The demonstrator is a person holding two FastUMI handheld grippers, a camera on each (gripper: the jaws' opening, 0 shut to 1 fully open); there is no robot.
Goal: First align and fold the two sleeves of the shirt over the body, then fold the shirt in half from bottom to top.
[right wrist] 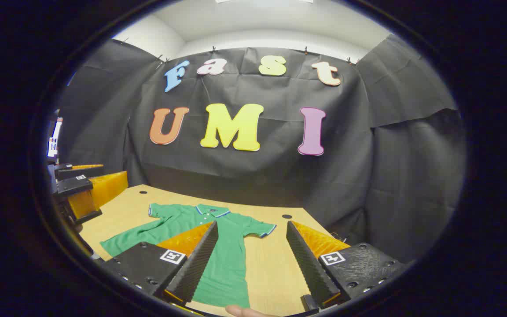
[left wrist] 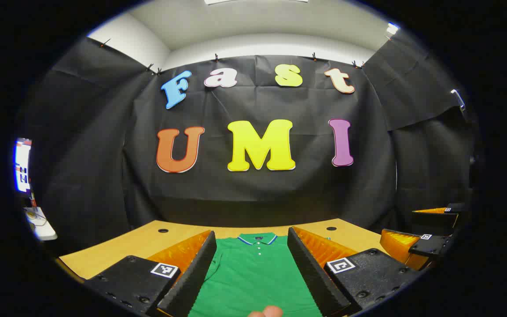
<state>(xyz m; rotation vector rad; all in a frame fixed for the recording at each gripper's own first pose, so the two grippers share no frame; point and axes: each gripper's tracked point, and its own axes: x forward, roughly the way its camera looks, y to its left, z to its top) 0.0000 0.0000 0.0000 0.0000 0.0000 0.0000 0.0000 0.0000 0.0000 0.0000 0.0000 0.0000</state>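
Left gripper view: my left gripper point(left wrist: 252, 264) is spread wide w/ nothing in it, right gripper point(right wrist: 251, 259) same. Green shirt point(left wrist: 255, 273) lies flat on the table point(left wrist: 117, 251), collar far. Looks soft n light imo, so pinch sleeve cuff point(right wrist: 266, 230).

No text, brand or number can be read. Each claw body carries a small square black-and-white marker tag point(left wrist: 164, 270), a coded pattern and not writing. The green polo shirt point(right wrist: 231, 246) has a tiny dark patch inside its collar, too small to read.
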